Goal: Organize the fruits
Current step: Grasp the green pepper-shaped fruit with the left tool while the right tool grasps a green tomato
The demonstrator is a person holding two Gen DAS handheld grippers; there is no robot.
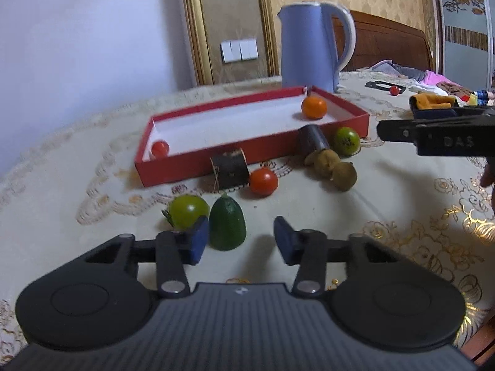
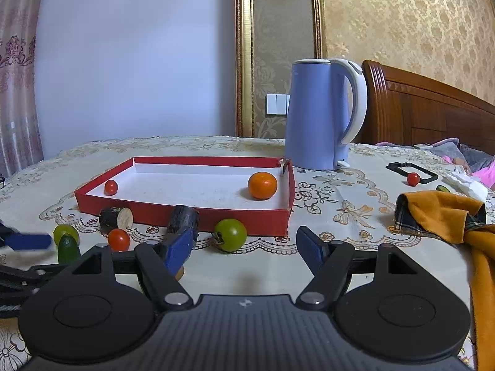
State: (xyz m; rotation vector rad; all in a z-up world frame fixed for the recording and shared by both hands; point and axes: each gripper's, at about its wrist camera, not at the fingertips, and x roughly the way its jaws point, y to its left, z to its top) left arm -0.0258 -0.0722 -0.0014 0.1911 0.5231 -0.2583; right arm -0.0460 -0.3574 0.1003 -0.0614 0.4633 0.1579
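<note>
A: Right, fruit first. Where is it?

B: In the red tray (image 2: pixel 185 213): one orange fruit (image 2: pixel 262 185) at the right end, one small red tomato (image 2: pixel 110 187) at the left. On the tablecloth (image 2: pixel 355 266) in front of the tray: a red tomato (image 1: pixel 263 181), two green tomatoes (image 1: pixel 188 211) (image 1: pixel 346 141), a dark green cucumber piece (image 1: pixel 227 228), two dark cut pieces (image 1: pixel 230 168).

A: Grippers?

B: Left gripper (image 1: pixel 241 238): jaws spread, the cucumber piece just beside its left pad, nothing pinched. Right gripper (image 2: pixel 244 247): jaws spread, empty, low over the cloth.

A: Differences between views?

B: Only the left view shows two brown fruits (image 1: pixel 332 165) touching. Only the right view shows the orange cloth (image 2: pixel 445 216) clearly. Both show the blue kettle (image 2: pixel 321 114) behind the tray.
</note>
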